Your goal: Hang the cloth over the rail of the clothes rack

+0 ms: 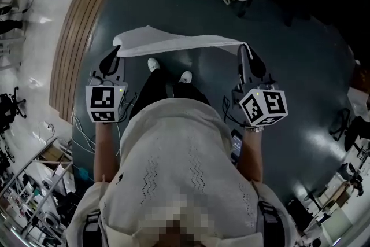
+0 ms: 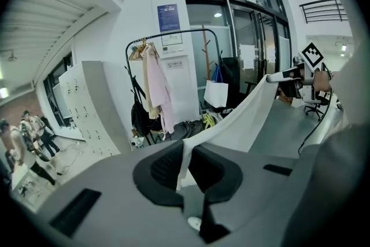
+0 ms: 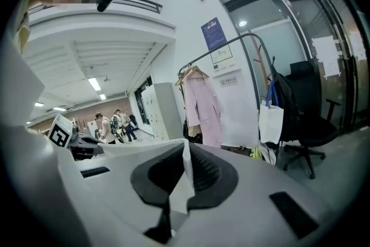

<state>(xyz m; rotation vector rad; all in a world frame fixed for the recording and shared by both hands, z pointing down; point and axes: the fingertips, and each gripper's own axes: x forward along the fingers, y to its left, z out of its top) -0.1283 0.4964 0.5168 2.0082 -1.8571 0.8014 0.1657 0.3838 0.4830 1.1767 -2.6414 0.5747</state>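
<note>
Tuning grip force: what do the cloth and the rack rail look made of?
White cloth: thin woven fabric, matte; it sags and creases along its span. Clothes rack rail: dark slim tube, probably painted metal, judging by its smooth bend.

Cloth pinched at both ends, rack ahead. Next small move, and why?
Probably carry the white cloth closer to the clothes rack, held spread. The left gripper and right gripper each clamp one end, but the rail stands well beyond the jaws, with a pink garment hanging on it.
</note>
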